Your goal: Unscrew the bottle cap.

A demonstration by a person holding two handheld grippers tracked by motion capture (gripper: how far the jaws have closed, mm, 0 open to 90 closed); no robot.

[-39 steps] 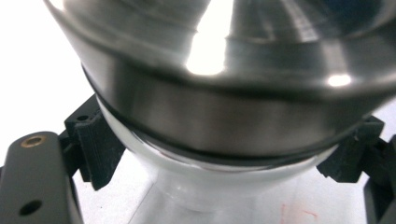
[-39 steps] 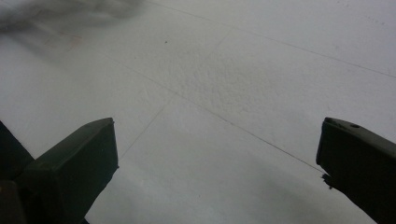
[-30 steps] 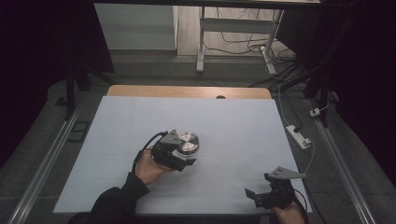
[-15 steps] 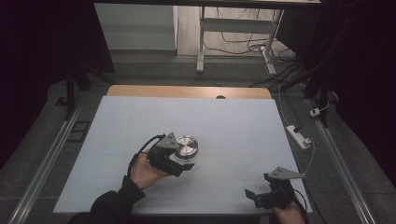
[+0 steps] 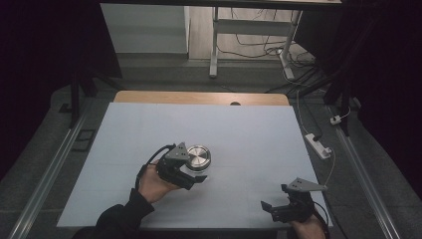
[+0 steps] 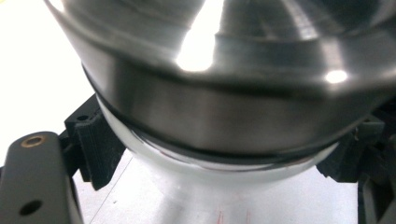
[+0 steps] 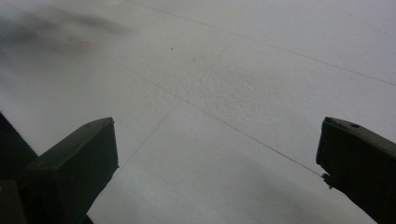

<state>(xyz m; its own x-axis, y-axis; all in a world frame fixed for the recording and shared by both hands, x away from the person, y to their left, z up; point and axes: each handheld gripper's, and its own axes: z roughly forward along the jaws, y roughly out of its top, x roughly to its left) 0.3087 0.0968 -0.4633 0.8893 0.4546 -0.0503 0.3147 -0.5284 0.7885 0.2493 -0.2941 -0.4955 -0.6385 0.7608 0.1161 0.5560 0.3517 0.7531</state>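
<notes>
A round, shiny metal container [image 5: 199, 156] sits left of the middle of the white table top [image 5: 249, 134]. My left gripper [image 5: 197, 171] reaches it from the near left, held by a hand in a dark sleeve. In the left gripper view the metal container [image 6: 219, 93] lies close against the camera, and the left gripper [image 6: 222, 156] is shut on its lower part, one black pad [image 6: 98, 144] at each side. My right gripper [image 5: 275, 199] rests at the near right edge of the table. The right gripper [image 7: 217, 149] stands open over bare white surface.
A wooden strip [image 5: 199, 97] runs along the table's far edge. A white power strip [image 5: 318, 145] with a cable lies off the right side. Metal rails [image 5: 45, 174] flank the table, and a desk leg [image 5: 214, 45] and loose cables stand on the floor behind.
The left hand, gripper and metal container have drifted slightly toward the near edge. The right gripper has not moved.
</notes>
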